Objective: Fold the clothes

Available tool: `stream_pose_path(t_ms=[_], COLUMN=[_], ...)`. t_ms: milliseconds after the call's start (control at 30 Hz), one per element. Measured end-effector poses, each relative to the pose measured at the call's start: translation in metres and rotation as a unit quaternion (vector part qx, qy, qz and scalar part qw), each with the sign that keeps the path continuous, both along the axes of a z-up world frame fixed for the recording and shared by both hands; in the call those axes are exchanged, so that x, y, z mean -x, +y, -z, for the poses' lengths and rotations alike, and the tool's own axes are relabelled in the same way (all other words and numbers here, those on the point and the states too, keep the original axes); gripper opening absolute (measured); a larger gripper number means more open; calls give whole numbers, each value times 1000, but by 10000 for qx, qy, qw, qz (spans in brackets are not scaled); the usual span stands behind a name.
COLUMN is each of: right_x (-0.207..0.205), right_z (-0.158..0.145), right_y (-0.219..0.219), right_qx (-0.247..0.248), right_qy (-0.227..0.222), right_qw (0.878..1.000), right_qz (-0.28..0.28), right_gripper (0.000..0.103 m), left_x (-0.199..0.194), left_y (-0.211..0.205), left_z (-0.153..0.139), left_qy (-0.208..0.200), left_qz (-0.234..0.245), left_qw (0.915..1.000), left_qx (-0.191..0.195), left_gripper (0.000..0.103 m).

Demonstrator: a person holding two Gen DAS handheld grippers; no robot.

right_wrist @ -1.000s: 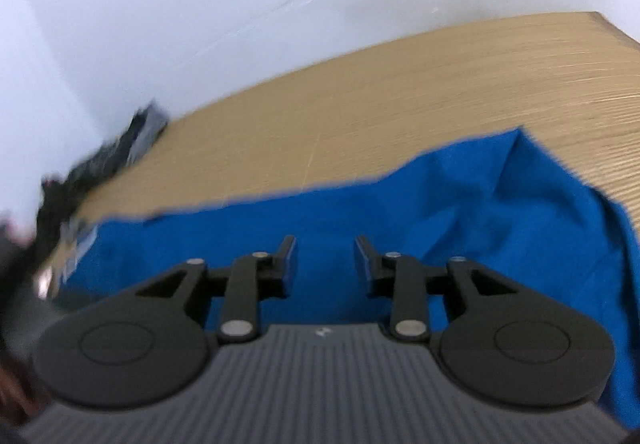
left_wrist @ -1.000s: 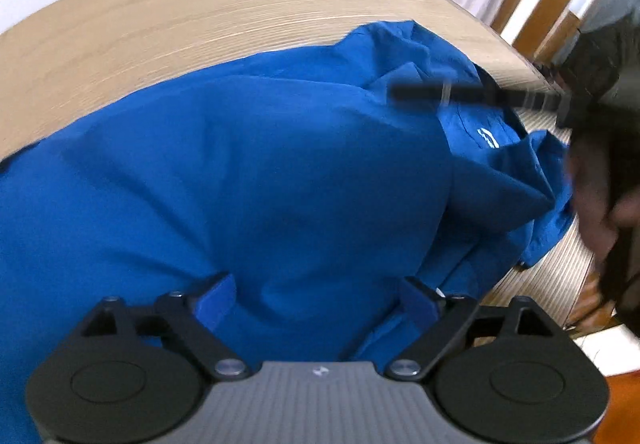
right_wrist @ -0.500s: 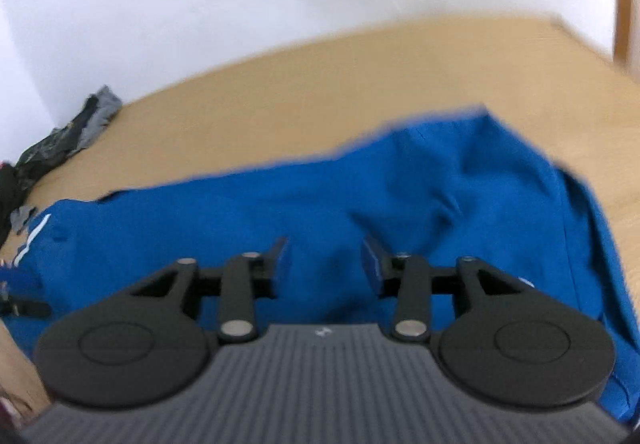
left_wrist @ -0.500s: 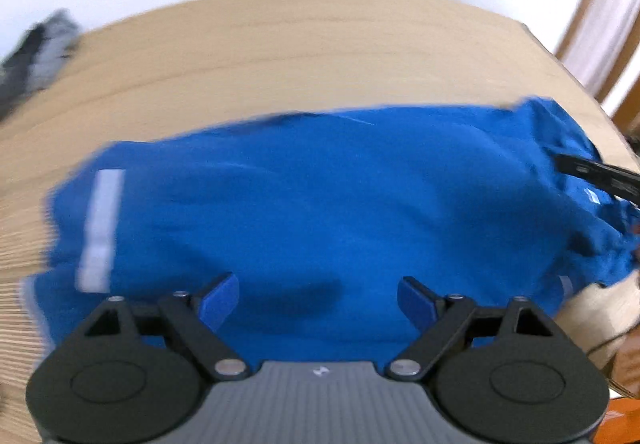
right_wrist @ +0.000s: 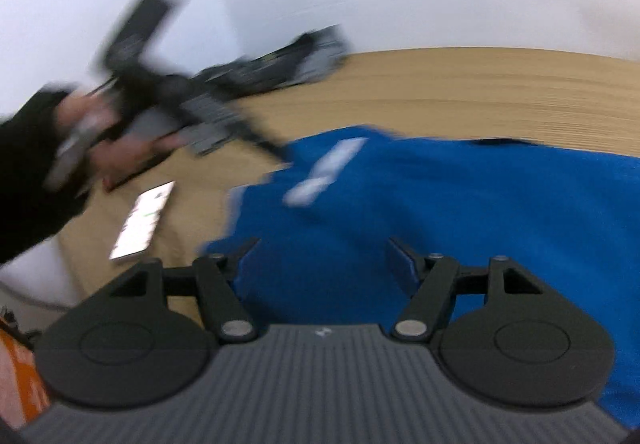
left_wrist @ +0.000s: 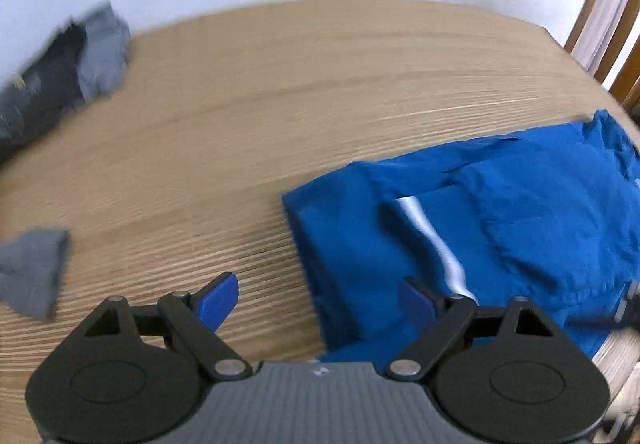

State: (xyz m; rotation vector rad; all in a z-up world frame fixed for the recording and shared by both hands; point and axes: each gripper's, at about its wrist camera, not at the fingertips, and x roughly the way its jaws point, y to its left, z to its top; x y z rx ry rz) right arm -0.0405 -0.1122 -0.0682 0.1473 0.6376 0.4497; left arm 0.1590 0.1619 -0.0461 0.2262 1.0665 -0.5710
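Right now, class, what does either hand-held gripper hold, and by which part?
Nothing. The left hand-held gripper closes slightly and the right hand-held gripper opens, both empty above the blue garment.

Blue garment (left_wrist: pixel 500 228) on wooden table (left_wrist: pixel 280 91)

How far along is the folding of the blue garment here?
Done: the blue garment lies partly folded on the wooden table. In hand: nothing; both hand-held grippers, left closing slightly, right opening, grip no cloth. Left: further folds, plus the grey clothes.
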Motion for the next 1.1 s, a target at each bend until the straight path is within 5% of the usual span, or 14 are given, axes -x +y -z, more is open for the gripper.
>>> stream_pose_path(t_ms=[233,333,567,633,700,767,833,933,1100], right_x=[-19,-20,-19,-16,-13,-11,-13,-12,0], right_z=[18,29,44,46,45,43,37,28,21], right_y=[84,102,123,126,124,120,109,88,52], right_qx=[583,978,1584,1662,1658,1610,1209,227,-1547], right_qy=[-93,-140,-248,-350,-398,-403,-272,-63,58], right_qw=[9980,9945,9868,9854,9853,9860,9917,9982,9851], right_qz=[-231,-332,-226,-116,3,144,333,554,755], right_gripper=[71,86,86,78,68,44,33,31,30], left_x=[-29,-29,-45,-42,-41,-40,-41,-41,-35], left_y=[-4,-14,-26,-26,-26,-19,-8,7,9], left_z=[29,35,51,52,54,52,48,37,15], left_qy=[673,692,802,690,865,876,949,1026,950], left_qz=[320,441,511,627,660,524,373,281,296], left_qw=[9943,9942,9926,9921,9872,9854,9817,9776,9796], left_qx=[759,702,758,837,1167,1361,1610,1818,1743], left_gripper=[86,86,91,76,41,30,20,18,17])
